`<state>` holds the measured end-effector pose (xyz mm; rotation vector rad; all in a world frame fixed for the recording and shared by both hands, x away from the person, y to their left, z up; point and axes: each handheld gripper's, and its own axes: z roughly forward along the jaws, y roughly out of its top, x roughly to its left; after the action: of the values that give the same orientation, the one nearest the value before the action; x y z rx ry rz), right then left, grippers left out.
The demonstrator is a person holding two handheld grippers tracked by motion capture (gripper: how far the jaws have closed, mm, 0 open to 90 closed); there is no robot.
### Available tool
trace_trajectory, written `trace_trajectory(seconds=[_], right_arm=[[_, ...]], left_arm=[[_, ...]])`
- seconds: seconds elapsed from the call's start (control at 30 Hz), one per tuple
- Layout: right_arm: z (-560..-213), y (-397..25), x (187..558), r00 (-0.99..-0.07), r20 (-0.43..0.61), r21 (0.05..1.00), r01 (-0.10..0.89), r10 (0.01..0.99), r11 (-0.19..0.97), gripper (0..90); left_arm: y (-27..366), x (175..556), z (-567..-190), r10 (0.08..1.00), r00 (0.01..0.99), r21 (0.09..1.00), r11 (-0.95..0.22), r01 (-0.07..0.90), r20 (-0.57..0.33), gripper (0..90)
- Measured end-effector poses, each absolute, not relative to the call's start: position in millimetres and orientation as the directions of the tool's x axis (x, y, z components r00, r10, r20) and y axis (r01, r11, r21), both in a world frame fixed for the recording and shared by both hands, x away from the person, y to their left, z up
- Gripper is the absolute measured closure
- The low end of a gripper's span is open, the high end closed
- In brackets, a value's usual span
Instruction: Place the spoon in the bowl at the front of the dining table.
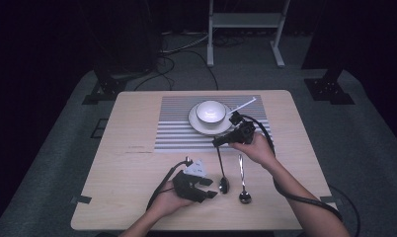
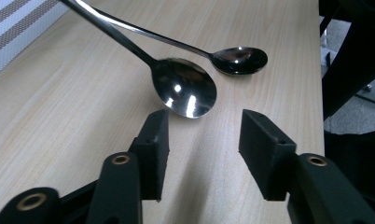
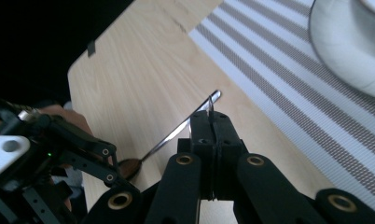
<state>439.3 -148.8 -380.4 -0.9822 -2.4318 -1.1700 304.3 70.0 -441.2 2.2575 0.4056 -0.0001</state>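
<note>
Spoons number two in the high view: the larger spoon (image 1: pixel 221 174) with its bowl near the left gripper (image 1: pixel 210 190), and the smaller spoon (image 1: pixel 243 180) just beside it on the bare counter (image 1: pixel 137 173). The right gripper (image 1: pixel 219 142) pinches the larger spoon's handle end near the edge of the one striped placemat (image 1: pixel 177 128), which carries one saucer (image 1: pixel 196 124) with one white bowl (image 1: pixel 210 111) on it.

Seen from the left gripper view, the left fingers (image 2: pixel 154 149) stand released and wide apart, empty, with the larger spoon's bowl (image 2: pixel 185 91) just ahead of them and the smaller spoon (image 2: pixel 239 59) beyond.

Looking along the right gripper view, the right fingers (image 3: pixel 202 135) are clenched on the thin handle (image 3: pixel 188 123), which slants down to its bowl near the other gripper.

To do this lift well, I judge the pinch should stay firm and square, since a slim polished handle can swivel; raise it slowly, keep the bowl end clear of the smaller spoon, and let the open gripper steady it if it droops.
</note>
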Motion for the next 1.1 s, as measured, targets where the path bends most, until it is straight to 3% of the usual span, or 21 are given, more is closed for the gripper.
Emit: trace_trajectory(seconds=[0.4,1.1], right_arm=[[-364.2,-162.2,454.6,-0.710,0.503,0.623,0.693,0.493,0.363,89.0],[-350.0,-175.2,477.1,-0.667,0.514,0.649,0.713,0.539,0.264,89.0]], left_arm=[[83.1,308.5,-438.7,0.370,0.921,0.751,-0.571,0.331,-0.125,28.2],[113.1,320.0,-433.0,0.467,0.873,0.767,-0.506,0.395,-0.141,18.2]])
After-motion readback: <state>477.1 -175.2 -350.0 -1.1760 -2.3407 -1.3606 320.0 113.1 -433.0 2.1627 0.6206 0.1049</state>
